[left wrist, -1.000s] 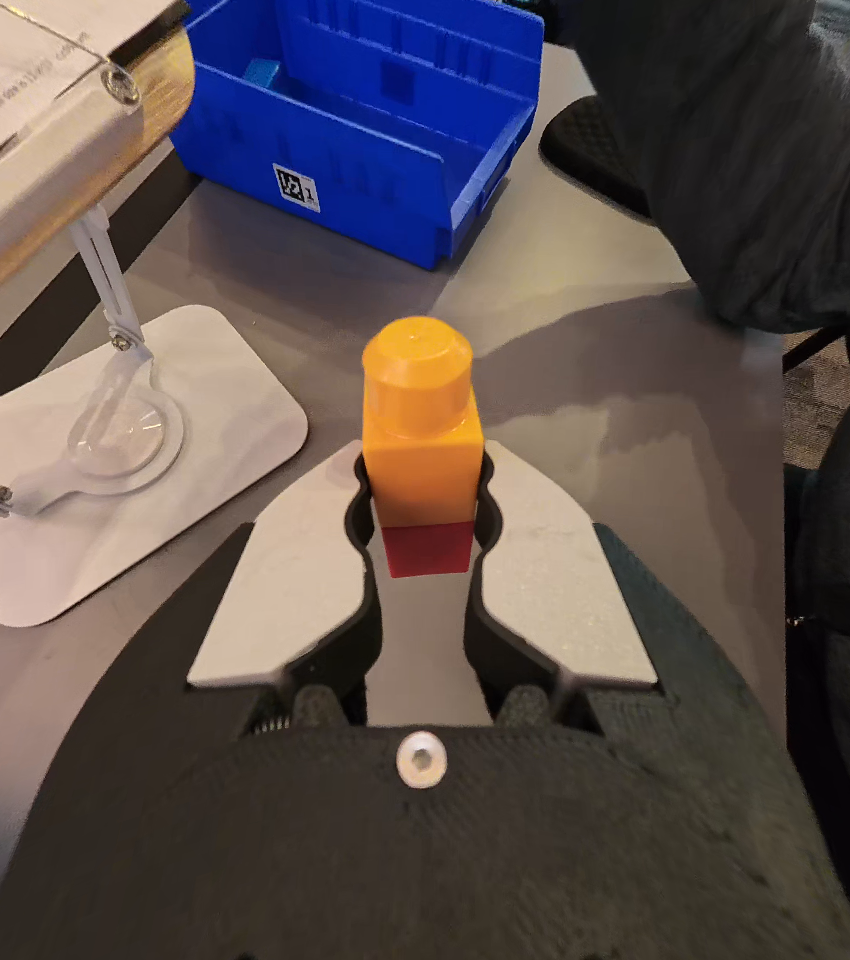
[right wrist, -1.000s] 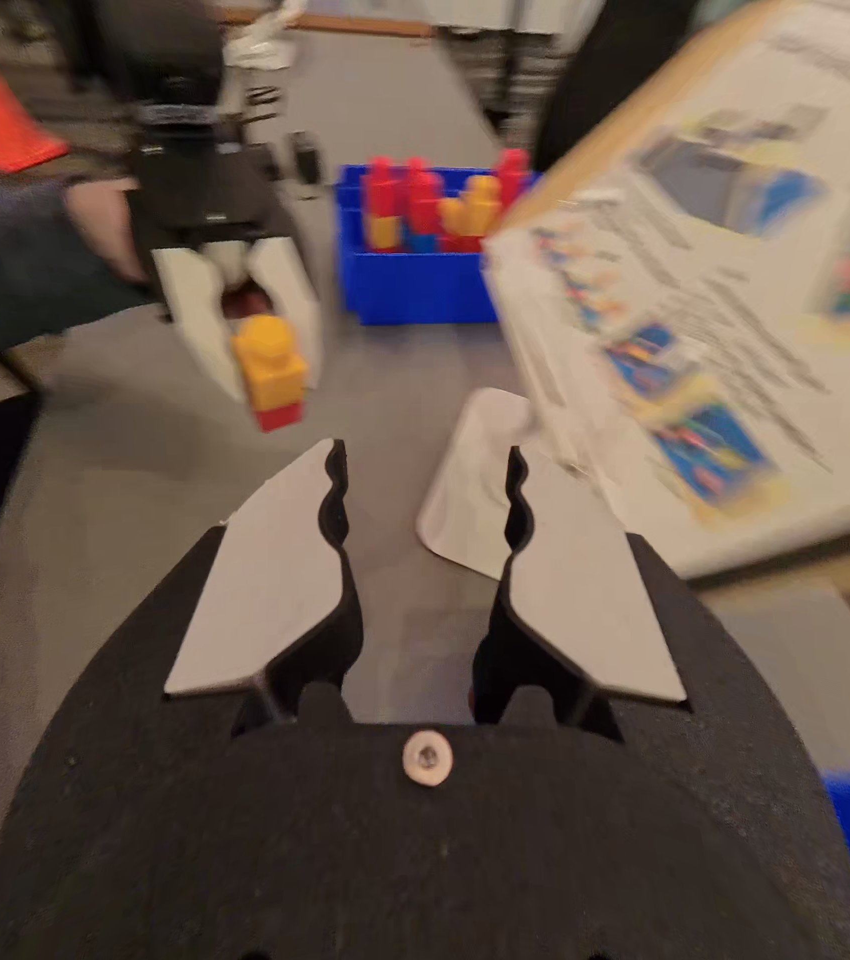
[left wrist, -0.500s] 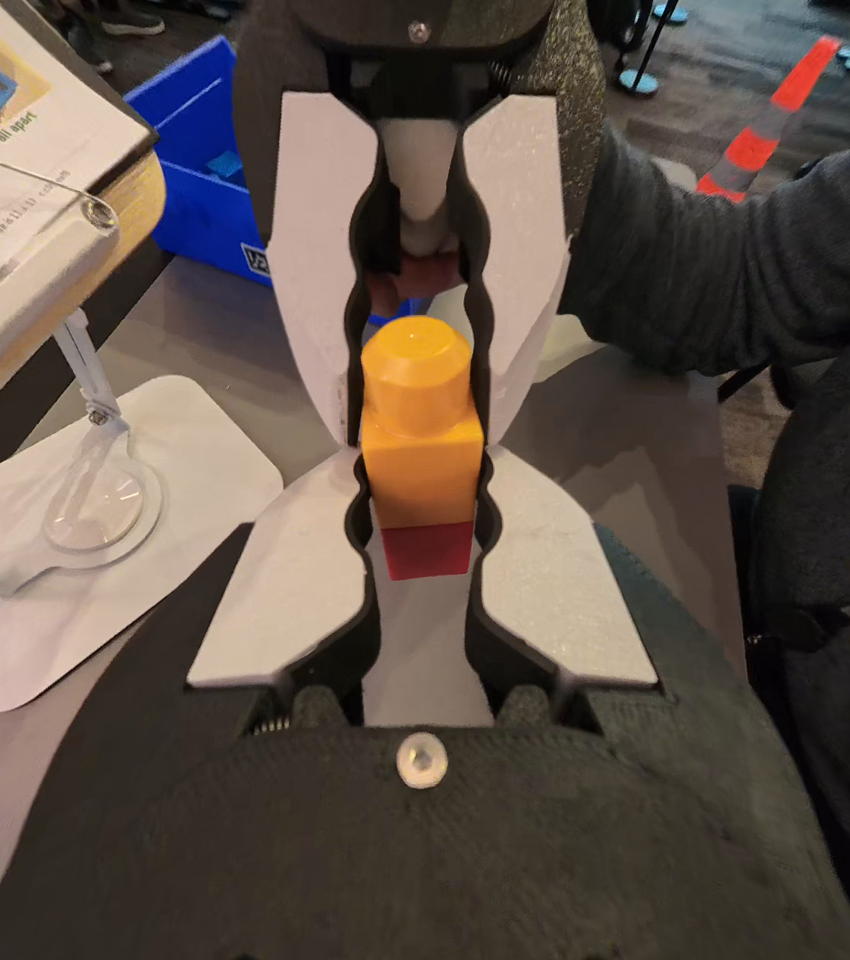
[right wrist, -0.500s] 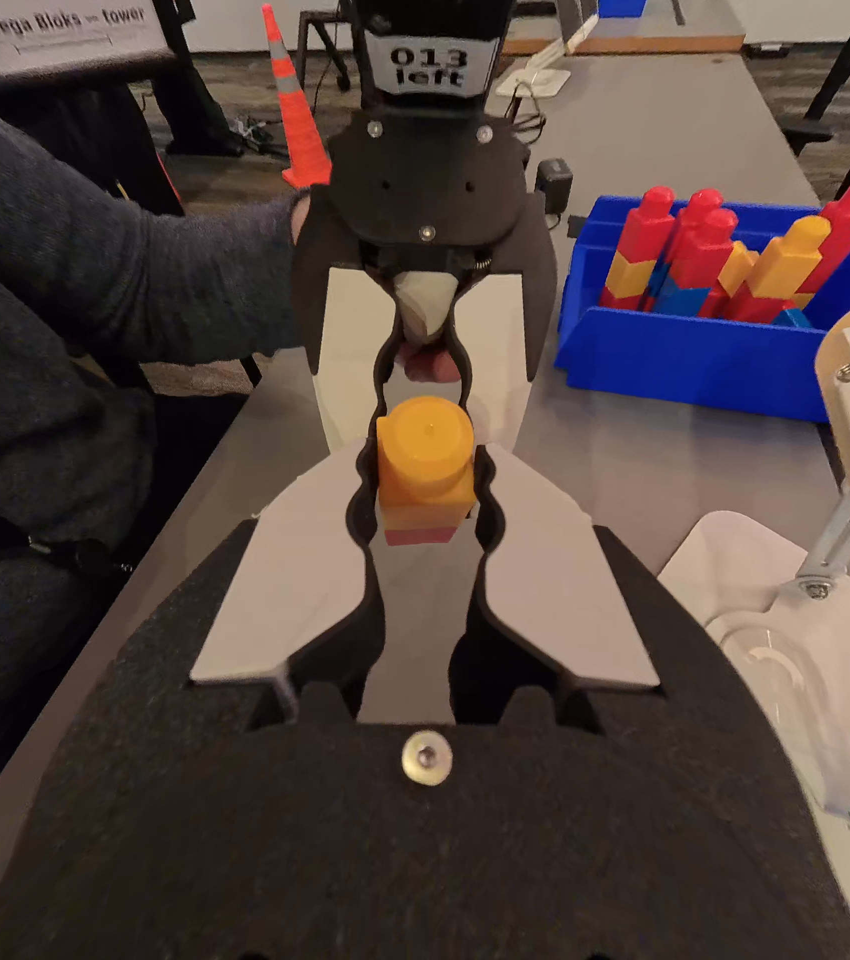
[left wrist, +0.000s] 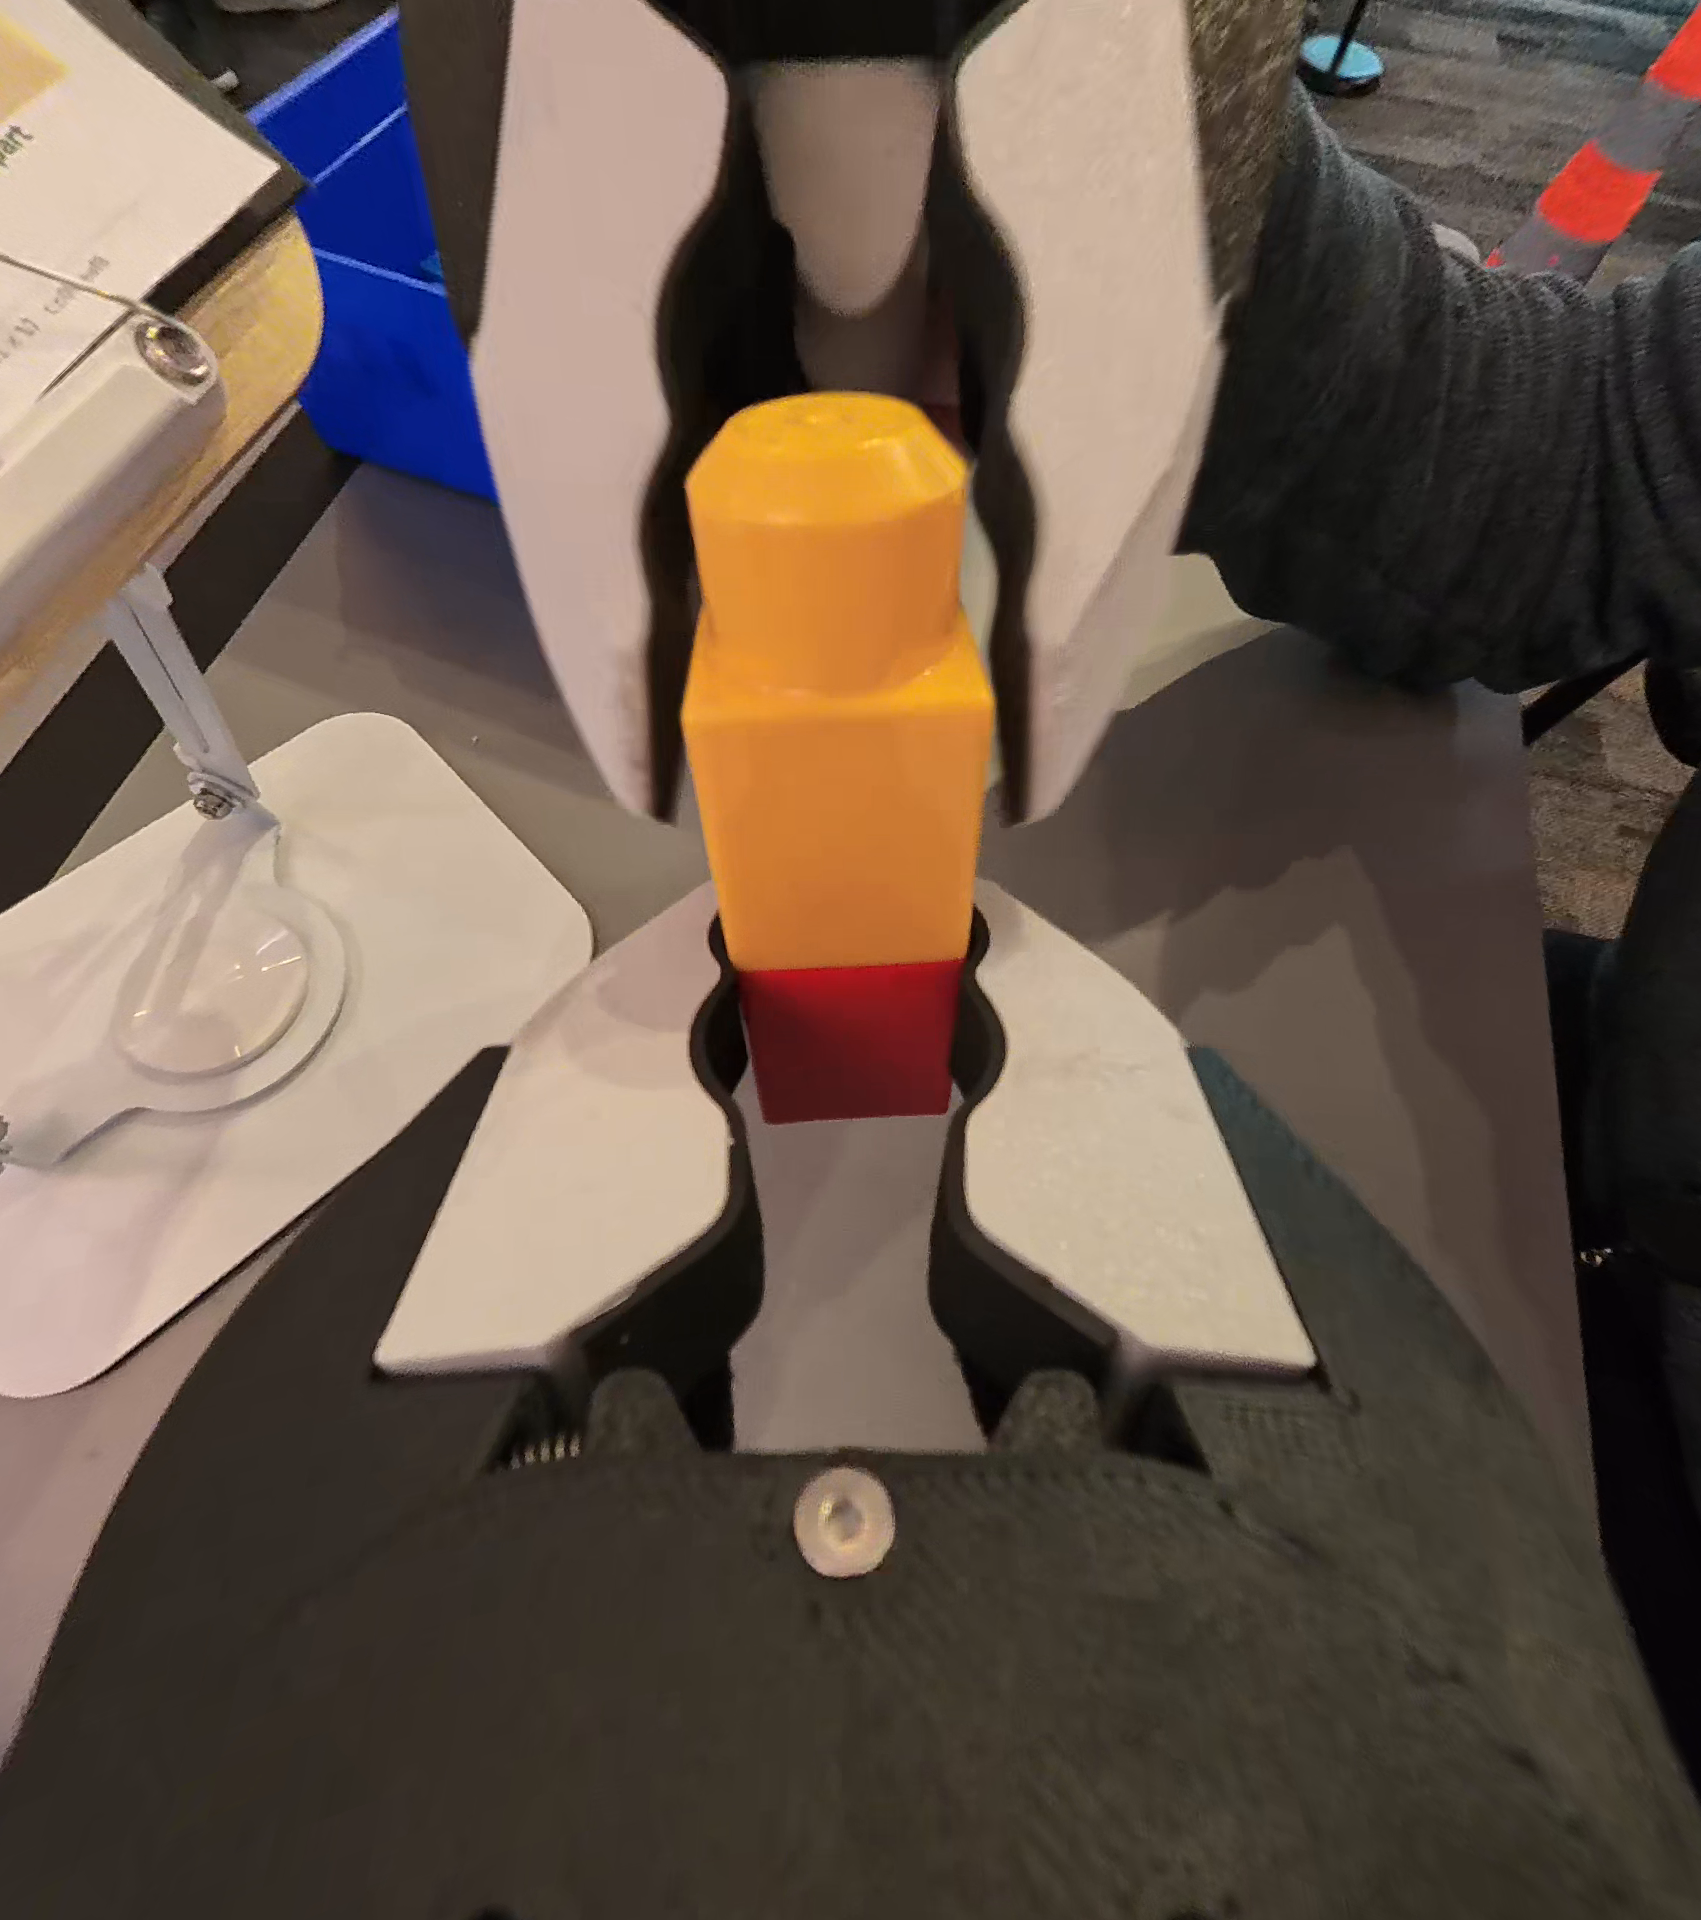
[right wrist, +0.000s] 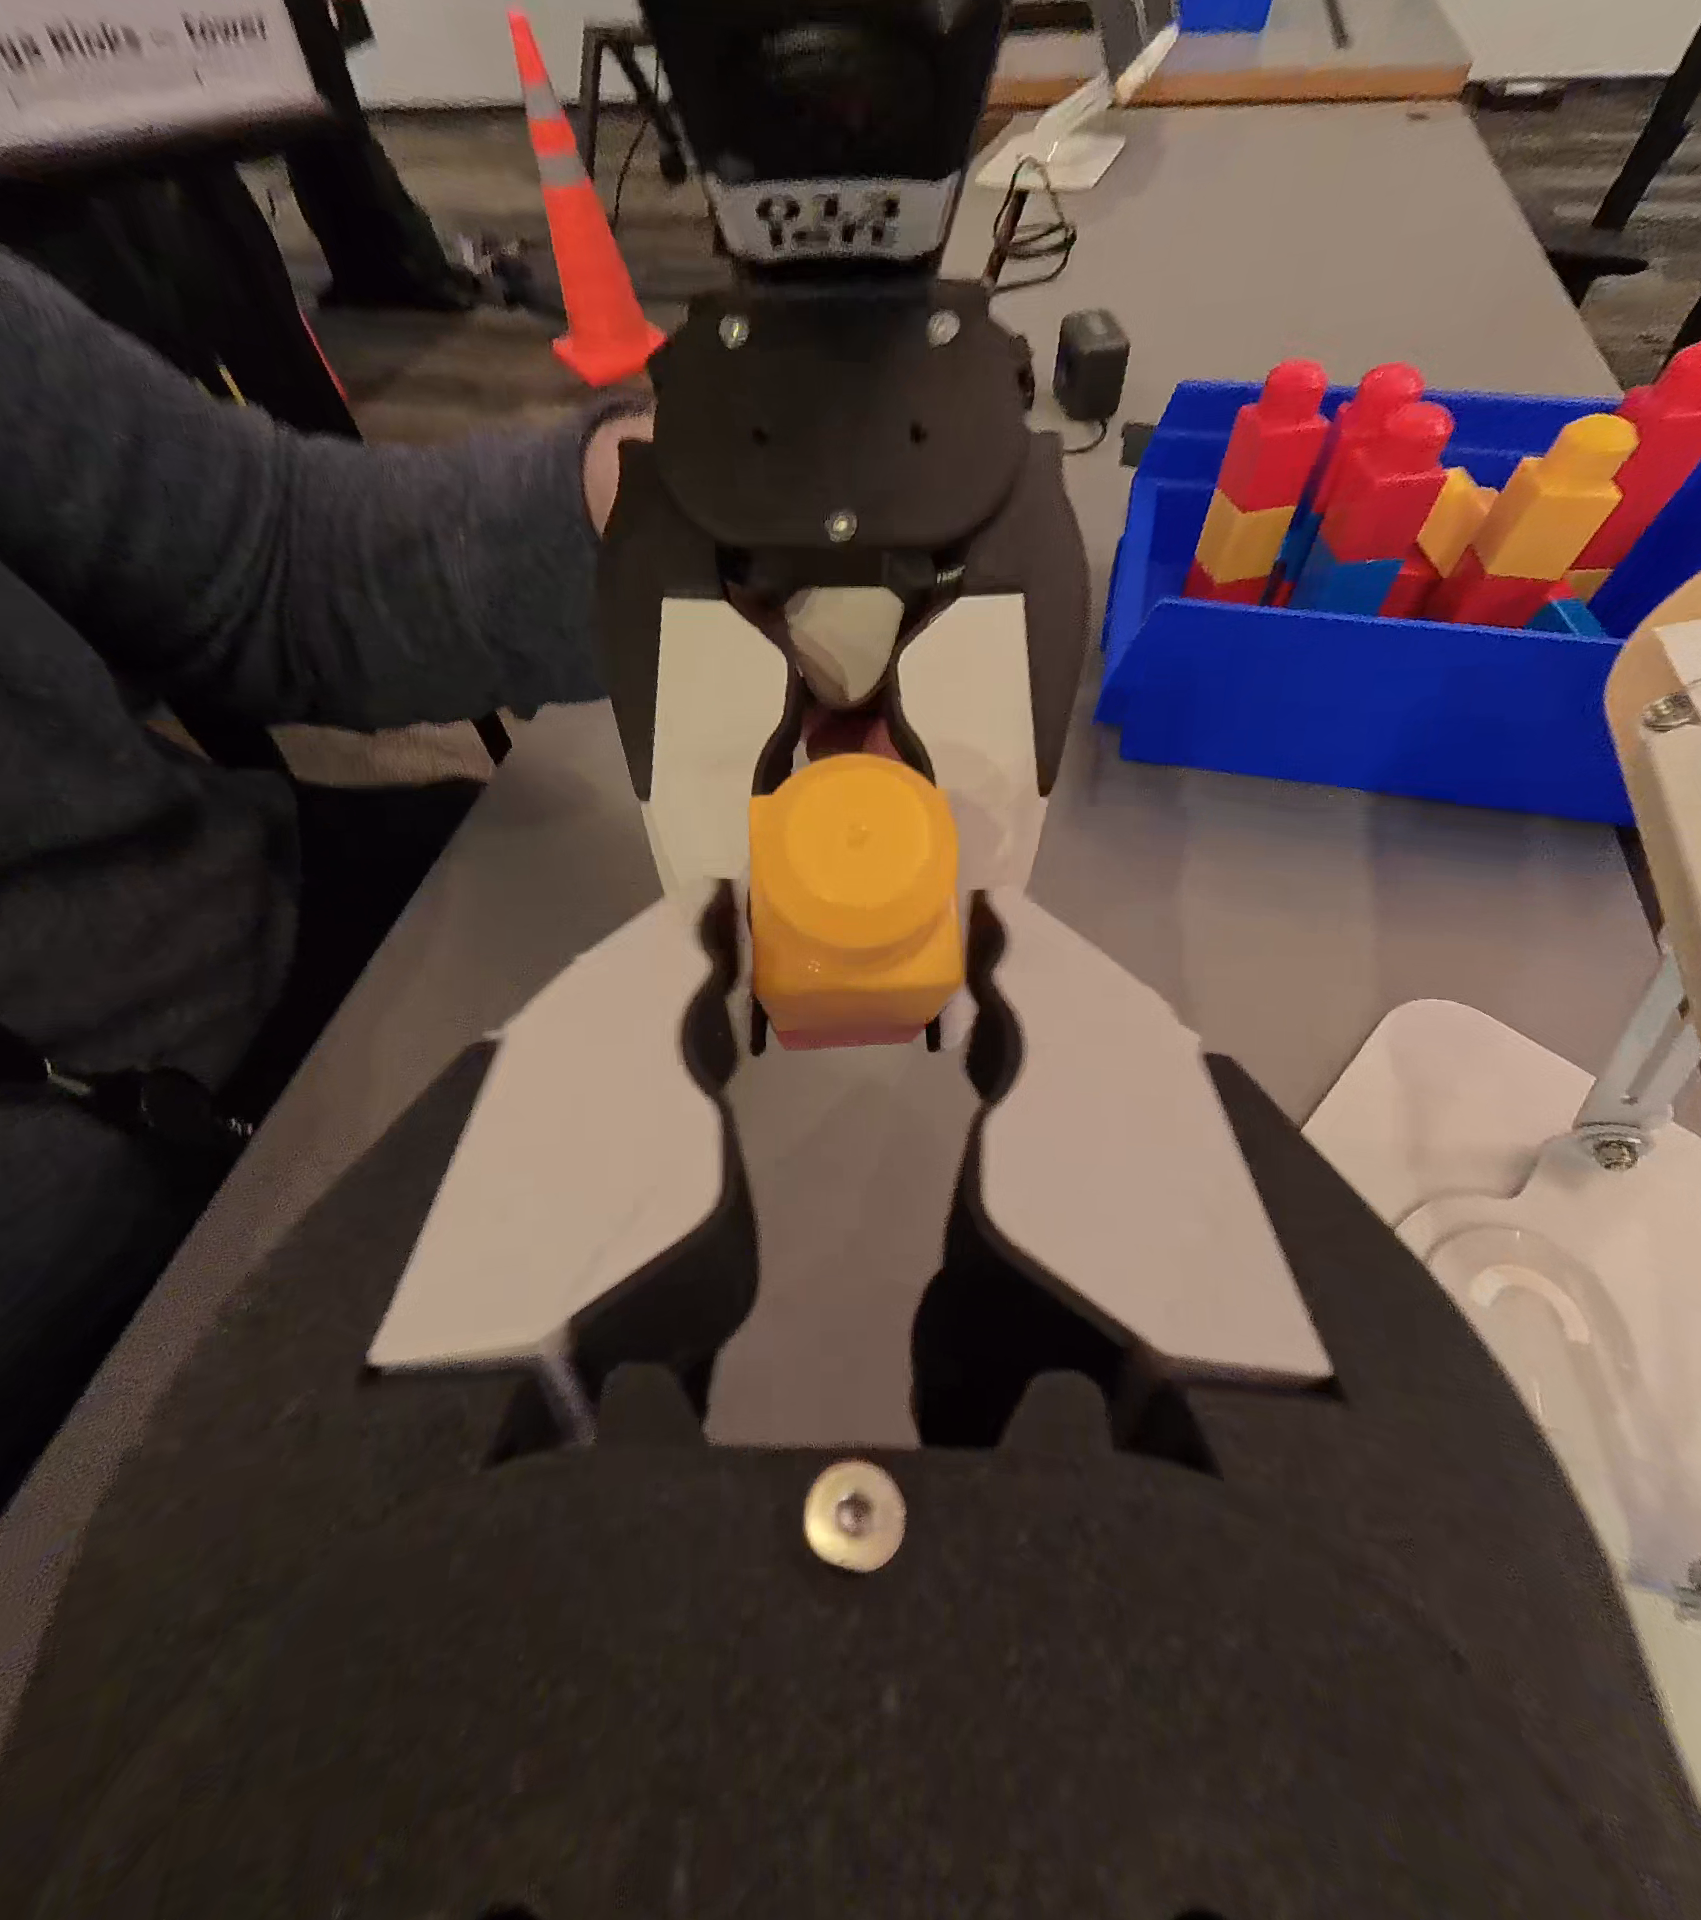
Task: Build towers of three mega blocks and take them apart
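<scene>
My left gripper (left wrist: 851, 997) is clamped on the red block (left wrist: 851, 1044) at the base of a two-block stack, held above the grey table (left wrist: 1397, 883). The orange block (left wrist: 835, 727) sits on top. My right gripper (right wrist: 851, 997) faces it, fingers straddling the orange block; I cannot tell whether they touch it.

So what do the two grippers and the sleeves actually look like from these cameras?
Both are alike: a rough black body, a silver screw on its midline, and two flat white fingers with wavy black inner edges. The left gripper carries a black-and-white tag on a black mount above it. The right gripper looks the same. Both sleeves are dark grey knit.
</scene>
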A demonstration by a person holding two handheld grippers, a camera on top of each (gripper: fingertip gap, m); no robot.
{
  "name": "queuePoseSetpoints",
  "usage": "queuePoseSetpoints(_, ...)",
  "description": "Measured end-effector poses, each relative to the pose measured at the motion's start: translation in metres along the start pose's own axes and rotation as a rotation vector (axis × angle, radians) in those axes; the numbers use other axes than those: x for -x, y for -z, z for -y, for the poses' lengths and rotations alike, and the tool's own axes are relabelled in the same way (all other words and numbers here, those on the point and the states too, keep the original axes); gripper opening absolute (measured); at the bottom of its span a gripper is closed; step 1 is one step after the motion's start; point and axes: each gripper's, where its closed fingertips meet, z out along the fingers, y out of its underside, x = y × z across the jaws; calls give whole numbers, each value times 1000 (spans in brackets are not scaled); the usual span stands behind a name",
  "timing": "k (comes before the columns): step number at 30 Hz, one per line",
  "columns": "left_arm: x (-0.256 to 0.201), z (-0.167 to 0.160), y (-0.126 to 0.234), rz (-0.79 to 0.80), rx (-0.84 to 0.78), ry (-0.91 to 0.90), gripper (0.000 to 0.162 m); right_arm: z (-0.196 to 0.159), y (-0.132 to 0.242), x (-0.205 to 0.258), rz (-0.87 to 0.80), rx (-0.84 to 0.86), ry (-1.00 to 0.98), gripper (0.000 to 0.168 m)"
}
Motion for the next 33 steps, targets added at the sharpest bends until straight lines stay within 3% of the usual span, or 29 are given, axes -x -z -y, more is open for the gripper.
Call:
queuePoseSetpoints(7,-3,8,3,-19,-43,26,36,11,8,1,-30,-21,21,36)
queuePoseSetpoints(10,-4,-8,1,-3,27,33,36,36,45,-11,-121,-182,-18,36)
queuePoseSetpoints(14,-1,-8,12,29,3,36,36,25,123,-42,-424,-140,-15,37)
queuePoseSetpoints(16,0,-7,15,14,-23,61,36,4,172,-66,-623,-102,-72,36)
queuePoseSetpoints(20,1,-9,12,8,-24,70,36,-77,239,-102,-812,18,-320,36)
queuePoseSetpoints(24,1,-9,9,11,-30,74,36,-151,262,-120,-815,76,-556,38)
queuePoseSetpoints(27,4,-10,7,17,-31,87,36,-186,278,-133,-908,132,-673,64)
queuePoseSetpoints(30,7,-8,6,22,-35,92,36,-174,286,-132,-975,163,-611,59)
queuePoseSetpoints(33,11,-1,6,53,-60,80,36,-108,263,-115,-899,71,-411,55)
